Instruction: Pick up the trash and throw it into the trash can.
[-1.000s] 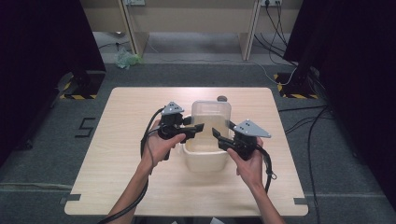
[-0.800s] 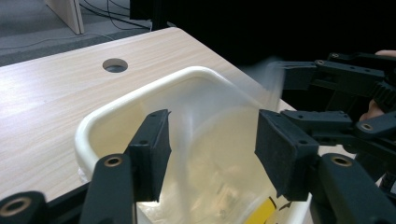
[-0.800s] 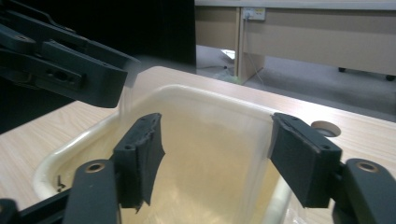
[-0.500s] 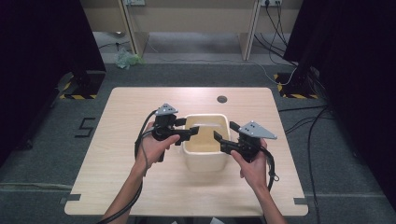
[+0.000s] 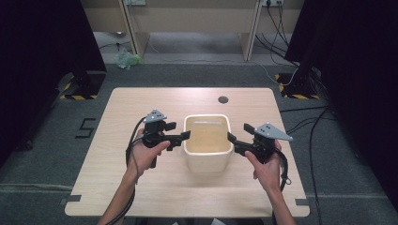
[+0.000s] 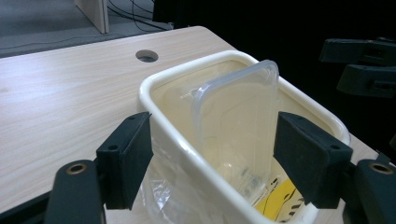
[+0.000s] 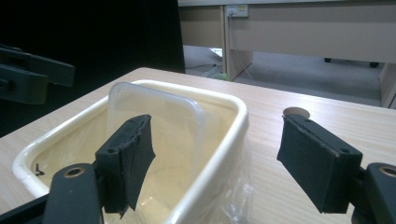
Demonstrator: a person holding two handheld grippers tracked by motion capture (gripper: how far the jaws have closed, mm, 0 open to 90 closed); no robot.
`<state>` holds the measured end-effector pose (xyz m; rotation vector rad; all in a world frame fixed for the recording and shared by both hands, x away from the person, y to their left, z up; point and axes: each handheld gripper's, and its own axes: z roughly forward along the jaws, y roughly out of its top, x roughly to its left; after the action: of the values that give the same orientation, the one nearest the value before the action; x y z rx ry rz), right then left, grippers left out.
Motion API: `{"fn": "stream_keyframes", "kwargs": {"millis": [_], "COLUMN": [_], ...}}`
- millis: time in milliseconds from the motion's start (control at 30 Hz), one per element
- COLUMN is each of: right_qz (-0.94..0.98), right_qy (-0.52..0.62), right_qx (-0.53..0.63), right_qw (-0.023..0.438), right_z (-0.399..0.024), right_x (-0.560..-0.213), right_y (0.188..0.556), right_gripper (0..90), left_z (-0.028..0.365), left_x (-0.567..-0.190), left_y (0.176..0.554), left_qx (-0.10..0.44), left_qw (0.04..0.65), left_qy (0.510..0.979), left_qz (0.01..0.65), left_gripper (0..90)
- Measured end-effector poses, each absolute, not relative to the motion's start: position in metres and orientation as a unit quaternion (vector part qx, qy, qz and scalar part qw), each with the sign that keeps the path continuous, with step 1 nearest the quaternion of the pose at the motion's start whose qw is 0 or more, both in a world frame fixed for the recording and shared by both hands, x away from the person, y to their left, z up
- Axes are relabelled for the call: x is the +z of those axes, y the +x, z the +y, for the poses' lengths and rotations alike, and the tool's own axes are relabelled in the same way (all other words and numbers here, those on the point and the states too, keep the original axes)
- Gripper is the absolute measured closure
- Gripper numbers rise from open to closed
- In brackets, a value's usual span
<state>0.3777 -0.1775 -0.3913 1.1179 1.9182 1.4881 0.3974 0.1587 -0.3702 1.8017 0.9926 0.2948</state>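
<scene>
The cream bin (image 5: pixel 208 143) stands mid-table, directly between the two sets of jaws, with a clear lid (image 6: pixel 236 123) leaning upright inside it and a yellow scrap at its bottom. The left gripper (image 5: pixel 184 136) straddles the bin's near wall, one pad outside and one over the hollow, neither pressing; its jaws have just been opening. The right gripper (image 5: pixel 231 137) sits likewise at the opposite rim, jaws spread, also just opened, with the wall between its pads but untouched. This looks like the release after setting the bin down. Next, each hand should draw its jaws back off the rim without nudging it.
</scene>
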Motion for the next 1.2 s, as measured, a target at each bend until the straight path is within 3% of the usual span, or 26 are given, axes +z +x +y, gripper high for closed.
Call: {"fn": "stream_keyframes", "kwargs": {"millis": [367, 1200], "right_qz": [0.699, 0.719], "right_qy": [0.411, 0.452], "right_qx": [0.533, 0.471], "right_qw": [0.240, 0.239], "right_z": [-0.194, -0.236], "right_x": [-0.391, -0.446], "right_y": [0.371, 0.357], "right_gripper": [24.2, 24.6], "left_z": [0.184, 0.218], "left_x": [-0.384, -0.437], "left_y": [0.384, 0.359], "left_qx": [0.133, 0.125], "left_qw": [0.504, 0.490], "left_qy": [0.740, 0.738], "left_qz": [0.426, 0.448], "left_gripper": [27.3, 26.4]}}
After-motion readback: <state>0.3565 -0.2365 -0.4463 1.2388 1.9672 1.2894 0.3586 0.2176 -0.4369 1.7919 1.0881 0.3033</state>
